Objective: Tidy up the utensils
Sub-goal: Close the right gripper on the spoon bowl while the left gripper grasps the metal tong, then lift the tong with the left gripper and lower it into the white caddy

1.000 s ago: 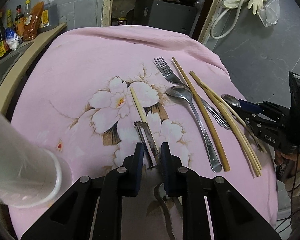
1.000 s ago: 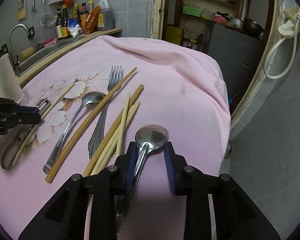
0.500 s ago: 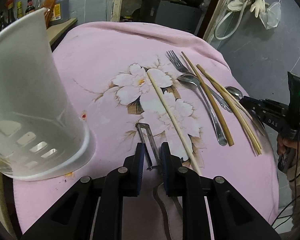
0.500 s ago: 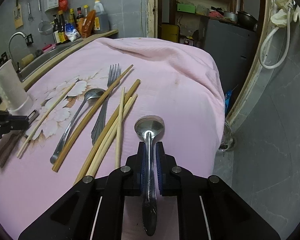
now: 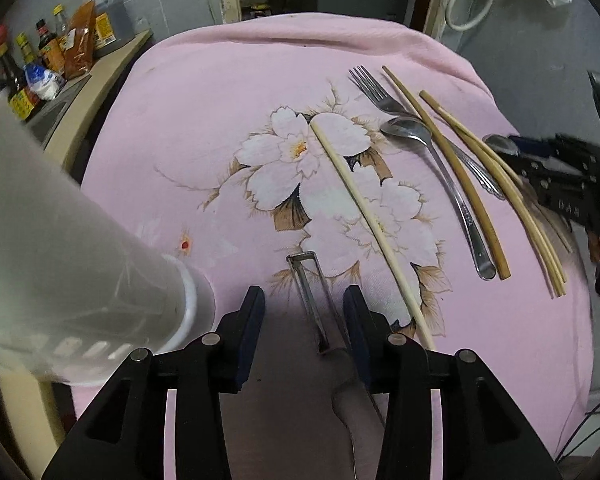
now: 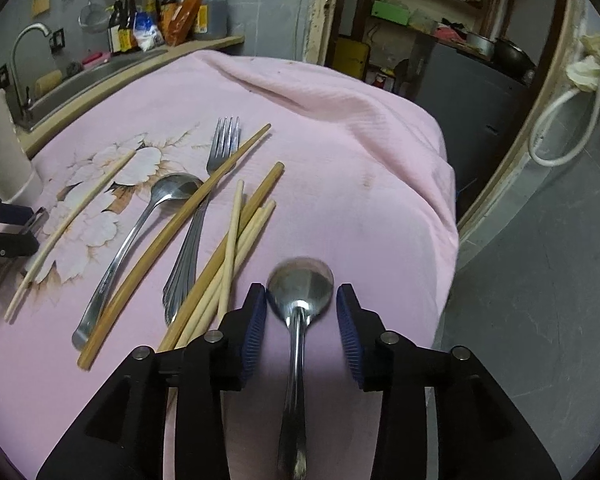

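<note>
In the left wrist view my left gripper [image 5: 303,310] points down at the pink cloth [image 5: 228,92]. Its jaws are opening, and a metal peeler [image 5: 306,280] lies between the pads without touching them. A white plastic utensil holder [image 5: 72,264] looms close on the left. In the right wrist view my right gripper [image 6: 301,310] is also opening around a steel spoon [image 6: 300,282] that lies on the cloth, pads clear of it. To the left lie a second spoon [image 6: 140,224], a fork [image 6: 220,148], a brown chopstick [image 6: 180,224], several pale chopsticks [image 6: 230,248] and a lone pale chopstick [image 6: 72,224].
Sauce bottles [image 6: 160,12] and a sink with a tap [image 6: 20,52] line the counter behind the table. The cloth drops off at the right edge [image 6: 440,208] toward a grey floor. A white hose [image 6: 560,120] hangs on the right wall. The cloth's far half [image 6: 320,100] is bare.
Half a second ago both grippers were shut, the left on the peeler and the right on the spoon's handle. Both pairs of jaws have since parted. The white holder has shifted in the left view.
</note>
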`<state>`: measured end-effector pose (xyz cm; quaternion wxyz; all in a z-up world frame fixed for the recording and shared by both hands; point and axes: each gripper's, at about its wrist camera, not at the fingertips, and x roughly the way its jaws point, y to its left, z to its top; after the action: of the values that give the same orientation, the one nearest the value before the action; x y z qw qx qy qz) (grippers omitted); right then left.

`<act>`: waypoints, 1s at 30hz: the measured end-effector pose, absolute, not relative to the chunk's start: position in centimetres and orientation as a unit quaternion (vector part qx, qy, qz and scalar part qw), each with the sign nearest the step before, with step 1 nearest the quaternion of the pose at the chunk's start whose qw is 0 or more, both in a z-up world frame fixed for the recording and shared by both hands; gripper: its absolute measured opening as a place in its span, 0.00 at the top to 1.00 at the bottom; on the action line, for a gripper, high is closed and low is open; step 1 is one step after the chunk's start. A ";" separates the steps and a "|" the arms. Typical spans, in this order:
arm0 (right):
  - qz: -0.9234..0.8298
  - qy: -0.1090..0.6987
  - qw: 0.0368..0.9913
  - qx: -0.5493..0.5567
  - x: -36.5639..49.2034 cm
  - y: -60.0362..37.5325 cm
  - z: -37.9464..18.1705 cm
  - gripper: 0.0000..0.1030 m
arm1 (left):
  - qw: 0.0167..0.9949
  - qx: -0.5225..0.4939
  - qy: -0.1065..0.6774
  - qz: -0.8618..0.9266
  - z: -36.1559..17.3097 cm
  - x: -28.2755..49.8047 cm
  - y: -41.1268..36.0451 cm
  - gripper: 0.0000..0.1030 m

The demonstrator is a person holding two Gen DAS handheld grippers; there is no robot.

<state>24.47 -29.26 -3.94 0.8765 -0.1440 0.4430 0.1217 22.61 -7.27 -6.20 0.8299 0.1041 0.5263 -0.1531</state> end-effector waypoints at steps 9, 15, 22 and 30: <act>0.141 0.473 0.864 -0.100 25.8 -29.9 -3.9 0.69 | 0.818 0.116 0.533 -0.179 -6.3 23.2 -8.1 0.86; 0.135 0.441 0.882 -0.094 23.7 -29.6 -3.5 0.69 | 0.835 0.088 0.508 -0.192 -6.1 21.9 -7.0 0.91; 0.110 0.330 0.925 -0.152 18.0 -27.6 -1.9 0.69 | 0.883 0.062 0.426 -0.185 -4.3 18.7 -6.2 0.91; 0.045 0.182 0.961 -0.205 12.9 -24.8 0.2 0.69 | 0.945 0.024 0.294 -0.141 -1.8 14.9 -5.5 0.91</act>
<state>12.87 -24.83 0.17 0.9605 -0.2051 0.1824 0.0454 14.90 -5.53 -1.79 0.9450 0.0236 0.2941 -0.1414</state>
